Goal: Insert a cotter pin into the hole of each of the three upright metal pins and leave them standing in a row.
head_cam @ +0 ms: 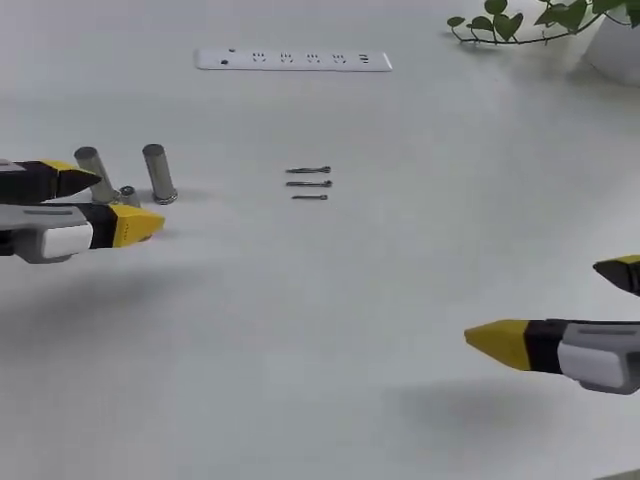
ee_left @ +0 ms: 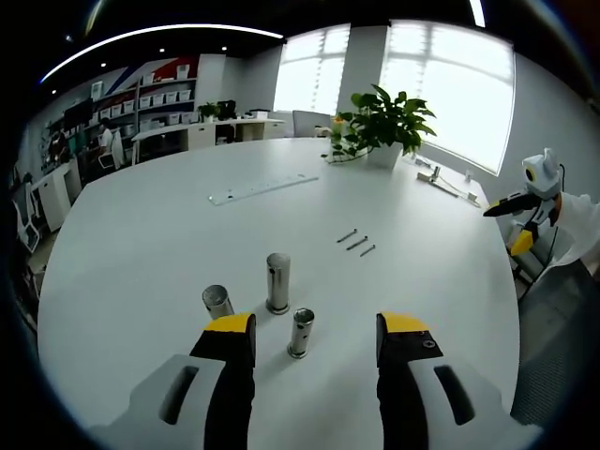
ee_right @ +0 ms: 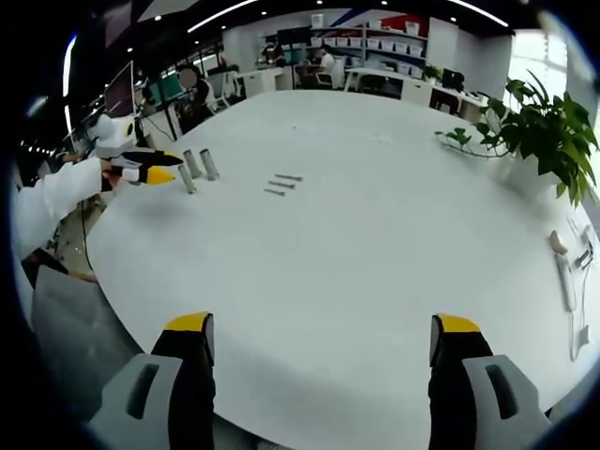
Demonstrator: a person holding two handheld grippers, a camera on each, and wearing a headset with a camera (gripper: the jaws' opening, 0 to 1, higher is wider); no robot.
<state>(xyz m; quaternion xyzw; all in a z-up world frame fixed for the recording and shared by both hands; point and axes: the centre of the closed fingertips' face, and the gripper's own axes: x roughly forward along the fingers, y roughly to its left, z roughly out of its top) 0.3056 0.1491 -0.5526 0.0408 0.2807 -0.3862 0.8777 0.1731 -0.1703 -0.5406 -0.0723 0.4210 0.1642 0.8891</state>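
The left claw [head_cam: 130,203] hangs wide open at 9 o'clock, its jaws either side of the shortest of three upright metal pins [head_cam: 158,172], close to the counter [head_cam: 330,330] edge. Three cotter pins [head_cam: 308,183] lie loose at centre. The right claw [head_cam: 530,303], also spread open, hovers at 4 o'clock above bare counter.

Bright, even daylight — windows [ee_left: 441,84] blown white, shadows soft, fisheye edges bent.
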